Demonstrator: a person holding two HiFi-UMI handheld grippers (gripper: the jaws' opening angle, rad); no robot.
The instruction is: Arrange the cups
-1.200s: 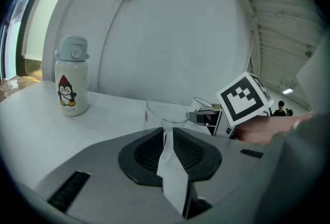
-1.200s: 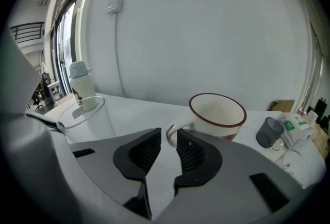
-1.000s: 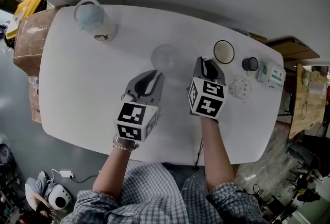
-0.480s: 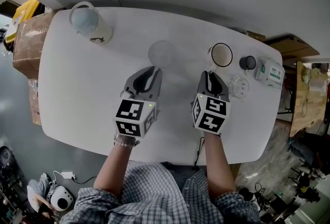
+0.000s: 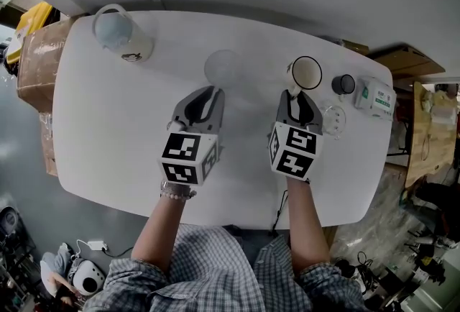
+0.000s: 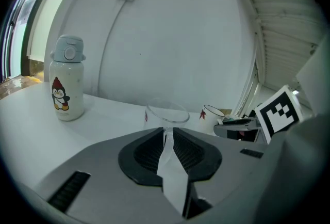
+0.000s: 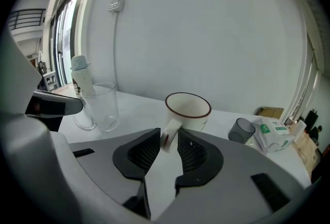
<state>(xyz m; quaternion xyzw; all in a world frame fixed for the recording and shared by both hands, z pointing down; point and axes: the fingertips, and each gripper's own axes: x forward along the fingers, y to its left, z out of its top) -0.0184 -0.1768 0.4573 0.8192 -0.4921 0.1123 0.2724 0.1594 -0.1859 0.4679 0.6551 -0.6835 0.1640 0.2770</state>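
Observation:
A clear glass mug (image 5: 223, 66) stands mid-table, and its handle runs into the narrow gap of my left gripper (image 5: 213, 93), which is shut on it. In the left gripper view the glass (image 6: 166, 114) sits just past the gripper (image 6: 168, 132). A white mug with a dark rim (image 5: 307, 72) stands to the right. Its handle points toward me and lies between the jaws of my right gripper (image 5: 295, 93), shut on it. The right gripper view shows the mug (image 7: 188, 109) just beyond the gripper (image 7: 169, 138), with the glass (image 7: 105, 104) to its left.
A white penguin bottle (image 5: 118, 34) stands at the table's far left. A small dark cup (image 5: 343, 84), a low clear glass (image 5: 333, 116) and a white packet (image 5: 375, 96) crowd the right end. A cardboard box (image 5: 36, 52) sits off the white table's (image 5: 108, 131) left edge.
My right gripper drew back a little from beside the white mug, and the mug's handle now lies between its jaws. The left gripper stays at the glass.

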